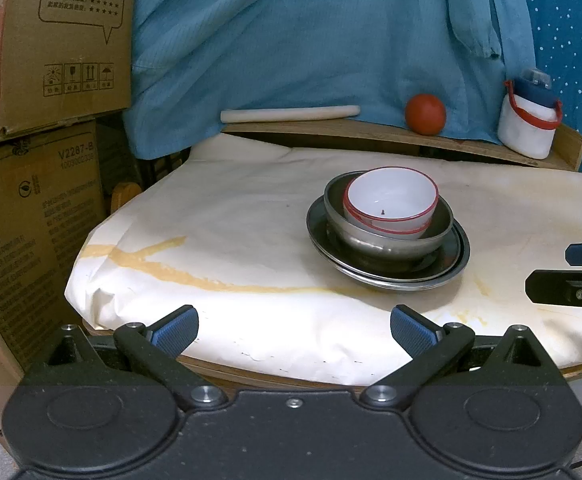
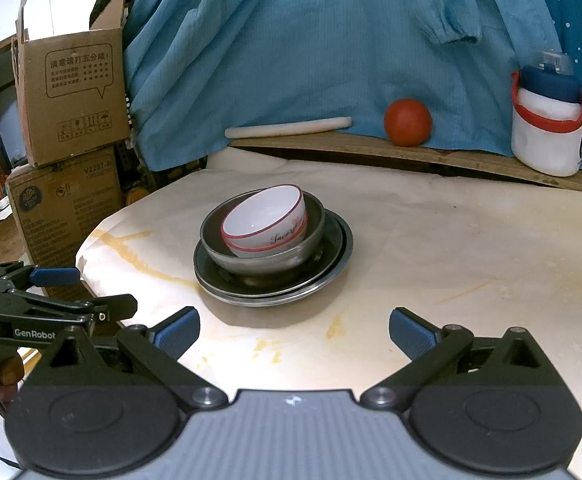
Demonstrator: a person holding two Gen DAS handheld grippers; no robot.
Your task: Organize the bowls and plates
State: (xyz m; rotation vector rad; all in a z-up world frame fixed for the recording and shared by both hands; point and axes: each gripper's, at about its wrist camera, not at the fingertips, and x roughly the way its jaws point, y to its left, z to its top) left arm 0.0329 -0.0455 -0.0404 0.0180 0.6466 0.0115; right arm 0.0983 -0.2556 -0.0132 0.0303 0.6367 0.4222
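White red-rimmed bowls (image 1: 391,200) tilted in steel bowl (image 1: 387,236) on steel plates (image 1: 387,268) — both claws spread, empty.

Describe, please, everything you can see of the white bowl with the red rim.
The white bowl has a thin red line at its rim and glossy, ceramic-looking walls, with dark script lettering and a faint pink mark on its side. A second red-edged white rim shows just under it, so it seems nested in a like bowl. It is tilted, leaning inside the metal bowl, which stands on stacked metal plates. A tiny dark speck lies inside it. No gripper touches it.
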